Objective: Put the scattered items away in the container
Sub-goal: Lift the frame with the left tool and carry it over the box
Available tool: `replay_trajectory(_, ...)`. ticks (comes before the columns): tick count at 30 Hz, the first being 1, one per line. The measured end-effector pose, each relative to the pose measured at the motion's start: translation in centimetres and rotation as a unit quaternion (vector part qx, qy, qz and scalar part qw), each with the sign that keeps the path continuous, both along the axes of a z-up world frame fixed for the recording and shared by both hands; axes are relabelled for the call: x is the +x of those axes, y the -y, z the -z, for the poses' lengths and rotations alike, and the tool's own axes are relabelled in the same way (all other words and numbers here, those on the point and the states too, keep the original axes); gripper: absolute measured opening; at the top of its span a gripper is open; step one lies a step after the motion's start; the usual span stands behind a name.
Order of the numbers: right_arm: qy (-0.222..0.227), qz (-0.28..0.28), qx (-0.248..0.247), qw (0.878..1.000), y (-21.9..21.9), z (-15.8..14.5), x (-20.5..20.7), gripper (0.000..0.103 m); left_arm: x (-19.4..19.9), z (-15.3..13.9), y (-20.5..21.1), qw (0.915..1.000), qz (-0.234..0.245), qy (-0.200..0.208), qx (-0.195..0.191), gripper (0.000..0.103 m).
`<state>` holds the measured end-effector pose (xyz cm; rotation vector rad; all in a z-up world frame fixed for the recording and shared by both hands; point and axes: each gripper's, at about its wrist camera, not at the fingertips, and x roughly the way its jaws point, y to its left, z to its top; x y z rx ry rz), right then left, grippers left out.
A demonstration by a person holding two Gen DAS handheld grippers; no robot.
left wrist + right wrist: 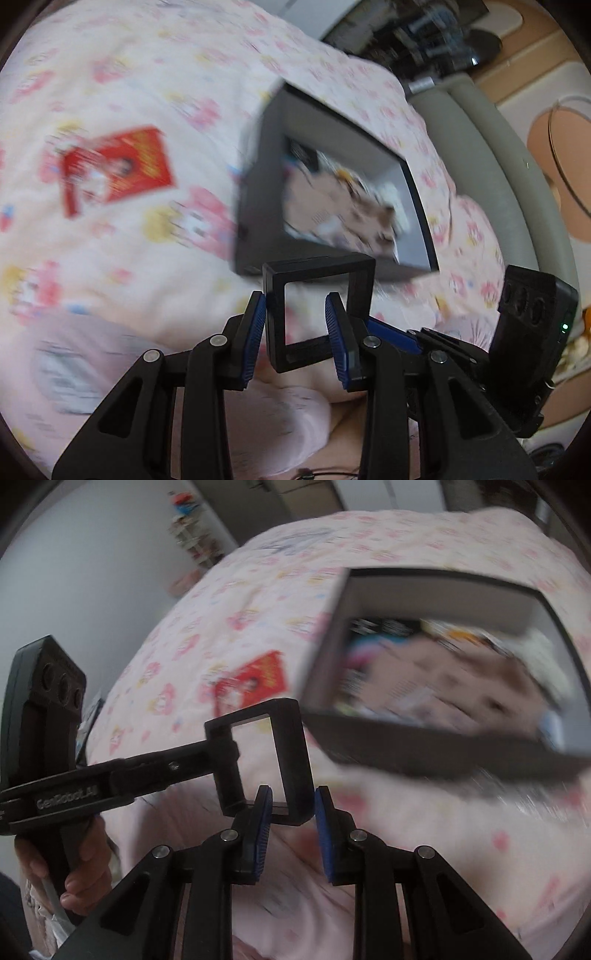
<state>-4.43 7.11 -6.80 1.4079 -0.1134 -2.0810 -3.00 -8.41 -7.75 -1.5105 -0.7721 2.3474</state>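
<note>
A black square frame with a clear middle is held in the air above the bed by both grippers. My left gripper is shut on one side of it. My right gripper is shut on the adjoining side; the frame also shows in the right wrist view. The left gripper's fingers reach in from the left there. The dark grey container lies just beyond, holding several blurred packets; it also shows in the right wrist view. A red packet lies on the quilt, seen too in the right wrist view.
The pink patterned quilt covers the bed. A grey padded bed edge runs along the right, with floor and dark equipment beyond. A pinkish flat item lies at lower left. A white wall and shelves stand behind.
</note>
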Motion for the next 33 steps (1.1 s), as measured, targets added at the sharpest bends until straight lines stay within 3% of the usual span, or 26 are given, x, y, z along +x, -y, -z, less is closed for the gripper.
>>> replay_trajectory(6, 0.049, 0.049, 0.013, 0.997, -5.5, 4.1, -0.1, 0.020, -1.6, 4.1, -5.1, 0.9986, 0.040, 0.032, 0.015, 0.032)
replay_trajectory(11, 0.084, 0.054, 0.026, 0.995, -6.1, 7.6, -0.5, 0.020, -3.2, 7.3, -7.2, 0.9955, 0.061, 0.070, -0.015, 0.032)
replay_trajectory(15, 0.084, 0.059, 0.018, 0.995, -6.2, 7.8, -0.7, 0.020, -2.9, 7.3, -7.4, 0.9946, 0.061, 0.068, -0.051, 0.032)
replay_trajectory(20, 0.069, 0.060, 0.026, 0.995, -6.0, 8.6, -1.7, 0.020, -2.7, 7.8, -7.2, 0.9949, 0.063, 0.068, -0.040, 0.032)
replay_trajectory(22, 0.078, 0.051, 0.027, 0.995, -5.7, 9.3, -2.1, 0.019, -2.6, 8.0, -7.6, 0.9944, 0.071, 0.074, -0.025, 0.024)
replay_trajectory(27, 0.049, 0.051, 0.013, 0.997, -6.0, 6.8, -1.3, 0.016, -1.7, 4.7, -8.1, 0.9959, 0.078, 0.038, -0.024, 0.024)
replay_trajectory(33, -0.039, 0.055, -0.035, 0.997, -6.8, -1.0, -2.2, 0.016, -3.0, -3.2, -8.0, 0.9950, 0.071, -0.056, -0.042, 0.024)
